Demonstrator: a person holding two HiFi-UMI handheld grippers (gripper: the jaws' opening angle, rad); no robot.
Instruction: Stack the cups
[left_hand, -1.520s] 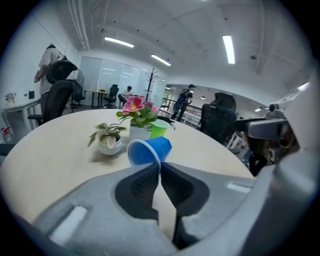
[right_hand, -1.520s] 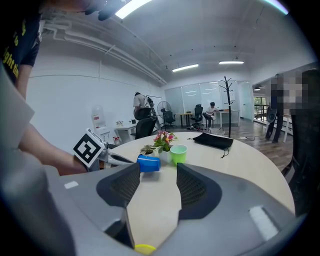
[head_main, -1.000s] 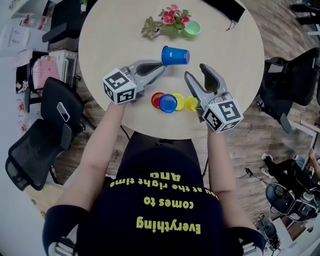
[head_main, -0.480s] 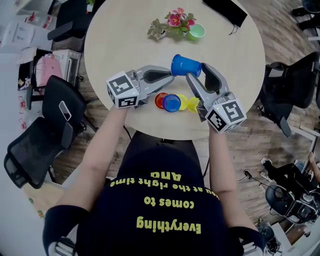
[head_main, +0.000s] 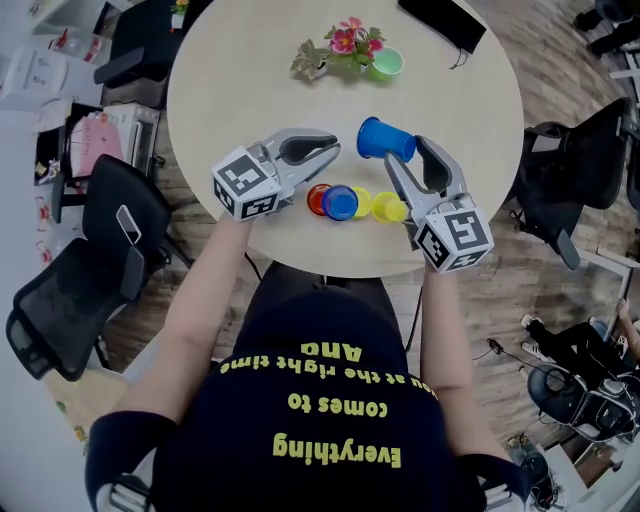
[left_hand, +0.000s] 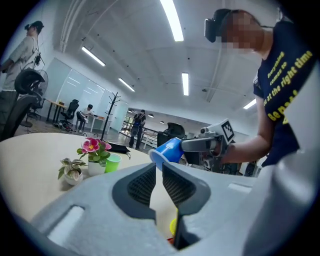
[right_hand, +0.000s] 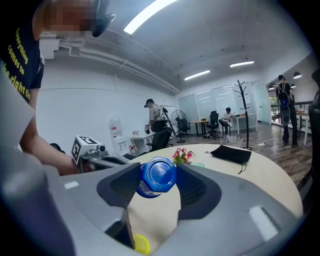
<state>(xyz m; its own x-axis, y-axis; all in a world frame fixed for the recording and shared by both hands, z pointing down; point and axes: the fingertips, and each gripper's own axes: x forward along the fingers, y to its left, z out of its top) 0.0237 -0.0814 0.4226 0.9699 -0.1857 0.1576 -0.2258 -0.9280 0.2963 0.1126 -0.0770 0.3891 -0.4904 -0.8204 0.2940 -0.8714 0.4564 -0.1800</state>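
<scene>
Clamping the blue cup (right_hand: 157, 175) in the right gripper (head_main: 408, 156), with wide-set jaws pressing on its sides close to the base. Holding it on its side in the air above the round table (head_main: 250, 90), base turned toward the right gripper's own camera and open mouth facing the left gripper (head_main: 332, 150). Hovering that left gripper just beside the cup's mouth, apart from it, with nothing between its jaws. Showing only a narrow slit between those jaws, which have just been opening.

Hanging above a row of further cups near the table edge closest to the person, roughly below the gap between the two grippers. Reading from the left: a red cup (head_main: 317, 199), a second blue cup (head_main: 341, 203) touching or overlapping it, a yellow cup (head_main: 362, 204) tight against that, and a second yellow cup (head_main: 389, 208) just beside the right gripper's body. Not revealing from above whether these four are upright or lying down.

Standing well apart at the far side: a green cup (head_main: 385, 63) just beside a pot of pink flowers (head_main: 345, 38). Sitting next to the pot, a small leafy plant (head_main: 306, 58), and lying at the far rim, a black pouch (head_main: 445, 22).
</scene>
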